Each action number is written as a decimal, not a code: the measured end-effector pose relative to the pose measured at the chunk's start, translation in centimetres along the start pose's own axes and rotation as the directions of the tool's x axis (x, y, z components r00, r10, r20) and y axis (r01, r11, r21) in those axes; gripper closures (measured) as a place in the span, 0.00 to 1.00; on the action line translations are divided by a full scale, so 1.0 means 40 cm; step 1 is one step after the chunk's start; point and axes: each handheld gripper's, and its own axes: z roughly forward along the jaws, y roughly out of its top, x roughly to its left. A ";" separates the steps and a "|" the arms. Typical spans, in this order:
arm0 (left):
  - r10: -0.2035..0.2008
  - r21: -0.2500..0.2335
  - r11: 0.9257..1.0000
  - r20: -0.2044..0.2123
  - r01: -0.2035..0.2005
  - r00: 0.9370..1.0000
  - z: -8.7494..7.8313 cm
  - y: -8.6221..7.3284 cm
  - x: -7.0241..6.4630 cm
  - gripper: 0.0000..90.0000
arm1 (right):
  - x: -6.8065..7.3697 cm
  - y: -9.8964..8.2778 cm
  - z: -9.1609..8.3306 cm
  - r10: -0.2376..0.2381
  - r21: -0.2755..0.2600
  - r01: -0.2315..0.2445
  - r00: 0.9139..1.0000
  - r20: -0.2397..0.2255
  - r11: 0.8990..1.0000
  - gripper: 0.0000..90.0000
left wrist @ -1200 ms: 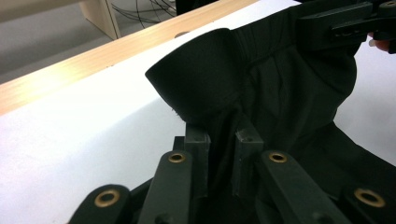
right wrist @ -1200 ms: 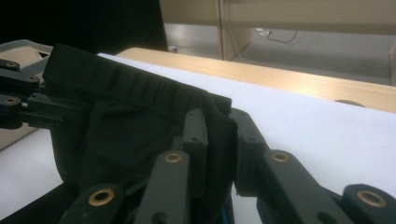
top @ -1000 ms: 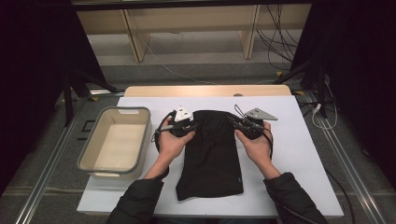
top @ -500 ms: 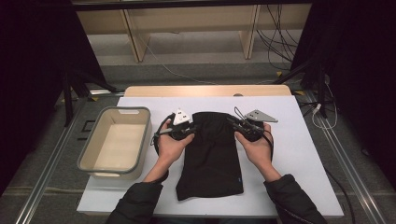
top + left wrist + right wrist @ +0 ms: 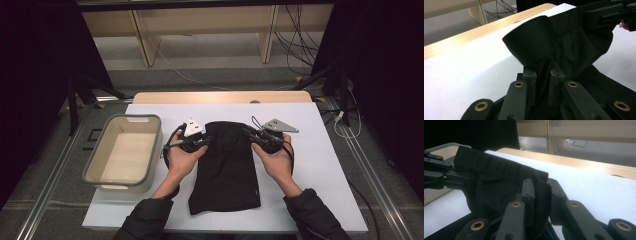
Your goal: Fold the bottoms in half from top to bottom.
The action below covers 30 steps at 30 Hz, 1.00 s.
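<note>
The left gripper [image 5: 200, 142] is clamped on the far left corner of the black cloth [image 5: 226, 170]; in the left gripper view its pads pinch a bunched fold of cloth [image 5: 544, 47]; the right gripper [image 5: 256, 137] is clamped on the far right corner, fabric [image 5: 499, 182] wedged between its jaws; the cloth's near part lies flat on the white table cover [image 5: 320, 165], its far edge lifted between the two grippers; a grey bin [image 5: 125, 152] stands just left of the left hand; a wooden strip [image 5: 220, 97] borders the cover's far edge; beyond it lie grey floor, pale shelf legs [image 5: 145, 42] and loose cables [image 5: 300, 45]; dark curtains flank both sides.
</note>
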 end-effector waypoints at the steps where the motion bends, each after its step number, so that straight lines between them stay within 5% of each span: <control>1: -0.002 -0.001 1.000 0.000 0.002 1.000 -0.002 0.000 -0.002 0.88 | 0.001 0.000 -0.001 0.003 -0.002 -0.003 1.000 -0.002 1.000 0.87; 30: 0.011 -0.002 1.000 0.002 -0.011 1.000 -0.027 0.000 -0.024 0.88 | 0.013 0.004 -0.026 -0.019 -0.004 0.019 1.000 -0.019 1.000 0.87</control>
